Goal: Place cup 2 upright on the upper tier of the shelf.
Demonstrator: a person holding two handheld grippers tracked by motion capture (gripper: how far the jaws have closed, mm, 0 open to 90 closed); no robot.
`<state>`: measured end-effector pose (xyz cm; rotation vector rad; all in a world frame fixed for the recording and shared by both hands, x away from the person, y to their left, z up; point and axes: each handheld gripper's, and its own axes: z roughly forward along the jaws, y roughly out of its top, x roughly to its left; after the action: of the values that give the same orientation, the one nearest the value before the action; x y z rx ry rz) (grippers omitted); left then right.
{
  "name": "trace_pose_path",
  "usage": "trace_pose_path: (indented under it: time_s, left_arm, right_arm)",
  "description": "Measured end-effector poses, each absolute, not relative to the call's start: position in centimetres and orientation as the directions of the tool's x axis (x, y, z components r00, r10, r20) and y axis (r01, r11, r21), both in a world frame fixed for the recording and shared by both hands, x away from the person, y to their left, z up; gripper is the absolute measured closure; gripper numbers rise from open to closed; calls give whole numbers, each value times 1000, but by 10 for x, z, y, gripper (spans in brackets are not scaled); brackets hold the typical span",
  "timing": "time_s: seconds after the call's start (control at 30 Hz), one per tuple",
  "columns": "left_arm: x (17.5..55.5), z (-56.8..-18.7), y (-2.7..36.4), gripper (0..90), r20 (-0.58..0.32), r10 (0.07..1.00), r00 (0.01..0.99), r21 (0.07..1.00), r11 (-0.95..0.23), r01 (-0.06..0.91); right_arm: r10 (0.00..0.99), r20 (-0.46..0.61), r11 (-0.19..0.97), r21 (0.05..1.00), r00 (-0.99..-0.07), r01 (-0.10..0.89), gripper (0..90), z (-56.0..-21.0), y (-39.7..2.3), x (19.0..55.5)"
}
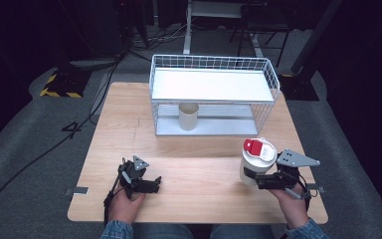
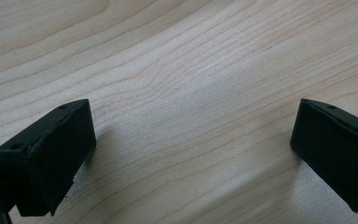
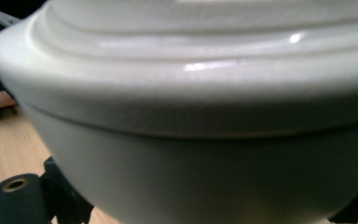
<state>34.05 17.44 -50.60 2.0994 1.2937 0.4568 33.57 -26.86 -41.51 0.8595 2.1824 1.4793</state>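
Right gripper (image 1: 252, 177) has its fingers clamped on the tall white lidded cup with the red tab (image 1: 256, 160), standing near the right front of the pale wooden surface (image 1: 199, 149). Left gripper (image 1: 154, 183) rests there, fingers spread wide, empty. That low grip could let the top-heavy cup tip when lifted.

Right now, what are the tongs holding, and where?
The right tongs grip the white lidded cup by its lower body. The left tongs are open, holding nothing.
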Motion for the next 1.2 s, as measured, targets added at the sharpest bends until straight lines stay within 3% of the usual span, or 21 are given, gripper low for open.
trace_pose_path:
  time_s: [1.2]
  left_arm:
    - [341, -506, 175, 5, -32, 887, 460, 665, -325, 673]
  right_arm:
    - [696, 14, 231, 942, -718, 242, 128, -313, -263, 368]
